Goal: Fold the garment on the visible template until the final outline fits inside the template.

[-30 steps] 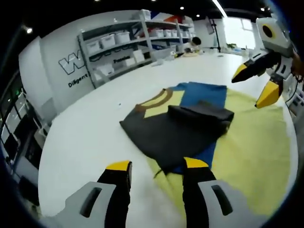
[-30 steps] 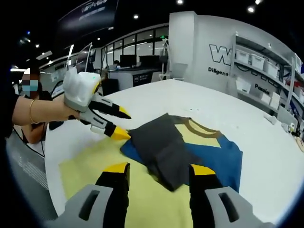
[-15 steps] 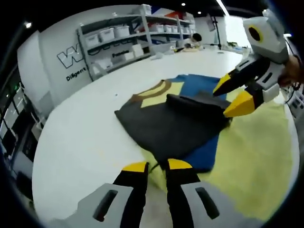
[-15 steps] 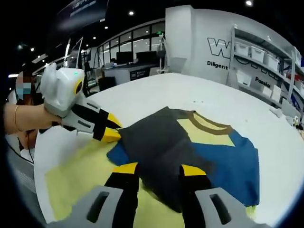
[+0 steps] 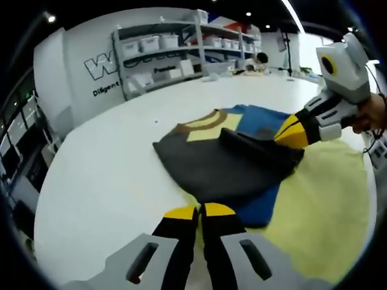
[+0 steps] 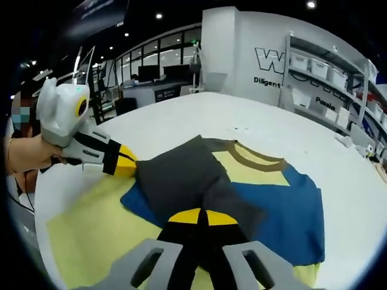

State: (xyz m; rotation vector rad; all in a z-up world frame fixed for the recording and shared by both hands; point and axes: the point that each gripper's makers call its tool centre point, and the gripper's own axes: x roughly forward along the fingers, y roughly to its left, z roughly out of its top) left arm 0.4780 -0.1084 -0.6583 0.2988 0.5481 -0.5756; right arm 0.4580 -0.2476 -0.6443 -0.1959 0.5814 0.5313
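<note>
Dark grey, blue and yellow, the shirt [image 5: 233, 163] lies partly folded on a pale yellow template [image 5: 326, 211] on the white counter [image 5: 103, 181]. Both grippers look clamped on its cloth: the left gripper [image 5: 192, 211] at a near edge, the right gripper [image 6: 198, 217] on a folded dark flap. A slipping pinch or uneven lift could undo the fold or drag the shirt off the template. Both grippers reach in low.

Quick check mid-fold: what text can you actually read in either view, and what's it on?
"W", cut off by the shelving: back wall.
"Diligent", smaller line below it, also cut off: same wall.
"Passio…", blurred, partly hidden: seen through the shelving.
Garment, grippers: no text visible.
</note>
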